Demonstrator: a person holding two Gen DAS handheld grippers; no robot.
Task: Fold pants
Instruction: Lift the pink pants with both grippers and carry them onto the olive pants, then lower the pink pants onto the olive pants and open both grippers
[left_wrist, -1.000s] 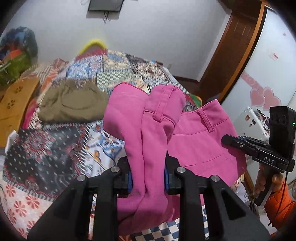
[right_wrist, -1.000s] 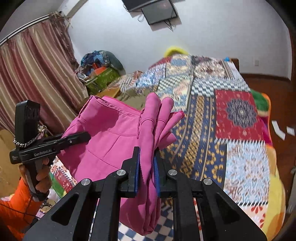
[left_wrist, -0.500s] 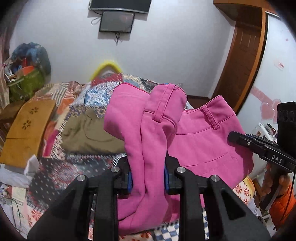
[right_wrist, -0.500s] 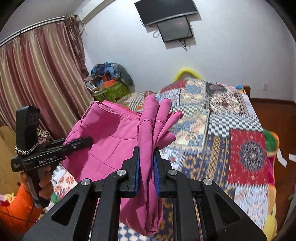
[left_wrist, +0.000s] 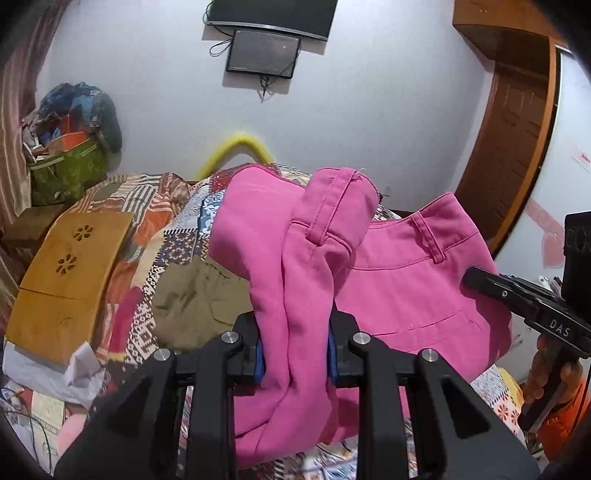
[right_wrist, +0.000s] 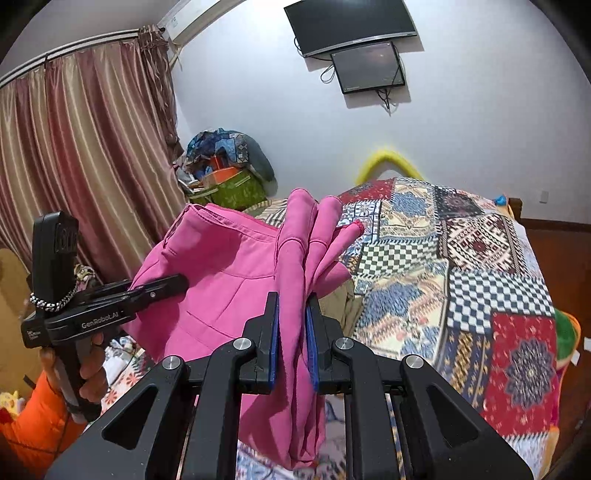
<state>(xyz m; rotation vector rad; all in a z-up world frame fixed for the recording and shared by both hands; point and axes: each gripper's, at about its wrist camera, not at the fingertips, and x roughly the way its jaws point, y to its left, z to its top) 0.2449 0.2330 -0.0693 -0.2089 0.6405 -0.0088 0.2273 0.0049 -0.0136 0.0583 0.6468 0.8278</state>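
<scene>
Above the patchwork-quilt bed (right_wrist: 476, 258), nearer its foot than the yellow arch at its head, I've got the bright pink cotton pants (left_wrist: 399, 288) lifted clear, waistband end stretched between both tools.

Olive-khaki folded garment (left_wrist: 192, 299) sits on the bed right under the pants. Risk one: when I lower, pink cloth drapes over it and drags it, or the fold lands crooked on that lump. I'd want to set down on bare quilt beside it.

Left gripper (left_wrist: 295, 354) is clamped on a thick bunch of pink fabric, belt loop and waistband standing up over the pads. Right gripper (right_wrist: 291, 347) is pinched nearly closed on a thinner bunch at the other end. Risk two: uneven bites. The thin side could slide out under tension, and I judge the whole garment would then swing off the left tool.

Risk three: lower legs hang below both cameras, so I can't tell where the hems are relative to the bed. They could catch the bed edge or fold under unseen.

White crumpled paper (left_wrist: 83, 373) by the bed's left side could snag too.
</scene>
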